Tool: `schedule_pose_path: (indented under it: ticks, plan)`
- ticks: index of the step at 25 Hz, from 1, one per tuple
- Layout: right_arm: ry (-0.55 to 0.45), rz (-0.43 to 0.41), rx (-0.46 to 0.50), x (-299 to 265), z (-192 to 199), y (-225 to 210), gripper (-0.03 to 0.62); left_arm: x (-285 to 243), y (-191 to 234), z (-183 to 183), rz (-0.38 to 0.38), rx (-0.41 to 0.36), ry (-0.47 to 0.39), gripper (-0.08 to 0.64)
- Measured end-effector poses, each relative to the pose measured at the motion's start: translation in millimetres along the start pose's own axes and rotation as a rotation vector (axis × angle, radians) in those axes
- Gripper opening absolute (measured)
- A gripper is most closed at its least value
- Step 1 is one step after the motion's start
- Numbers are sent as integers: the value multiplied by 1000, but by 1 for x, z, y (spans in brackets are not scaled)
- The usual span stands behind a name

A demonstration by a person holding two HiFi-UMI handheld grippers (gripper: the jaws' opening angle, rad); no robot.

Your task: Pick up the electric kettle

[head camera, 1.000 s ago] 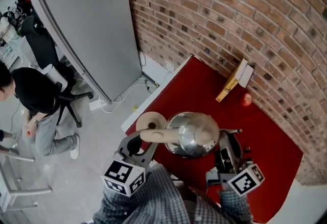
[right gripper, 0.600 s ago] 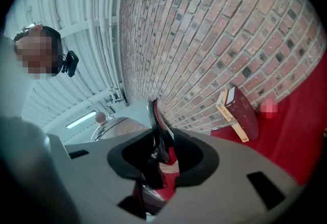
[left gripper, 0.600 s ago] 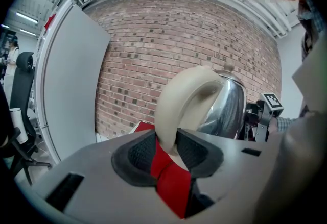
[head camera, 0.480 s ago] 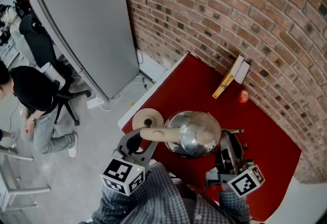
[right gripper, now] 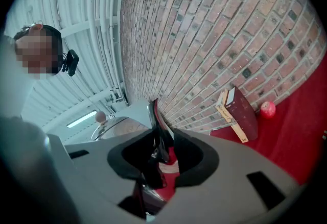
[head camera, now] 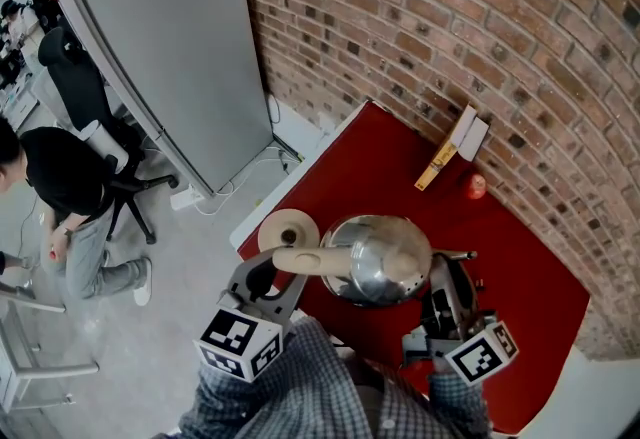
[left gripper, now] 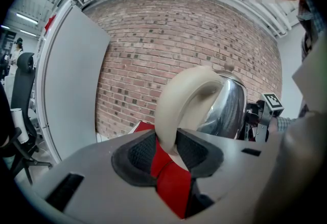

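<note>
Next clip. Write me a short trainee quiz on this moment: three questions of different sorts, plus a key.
1. True or false: the left tongs are closed on the cream handle of the kettle.
2. Multiple choice: what leans against the brick wall? A) a book B) a frying pan C) a bottle
3. Short answer: which part of the kettle runs between the right tongs?

Key: 1 true. 2 A. 3 the spout.
</note>
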State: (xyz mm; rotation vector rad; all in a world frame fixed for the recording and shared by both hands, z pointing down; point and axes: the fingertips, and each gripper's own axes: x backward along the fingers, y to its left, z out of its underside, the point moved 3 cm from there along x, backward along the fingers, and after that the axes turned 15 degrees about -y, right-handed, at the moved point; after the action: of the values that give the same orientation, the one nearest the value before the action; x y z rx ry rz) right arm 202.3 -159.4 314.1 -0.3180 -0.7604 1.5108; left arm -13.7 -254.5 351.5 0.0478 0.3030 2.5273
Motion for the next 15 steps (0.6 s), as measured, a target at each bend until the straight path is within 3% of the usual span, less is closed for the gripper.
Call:
schedule_pose_path:
  ticks: [15]
  plan:
    - [10, 1, -5, -2, 0, -6, 120, -4, -1, 2, -7, -4, 7, 127]
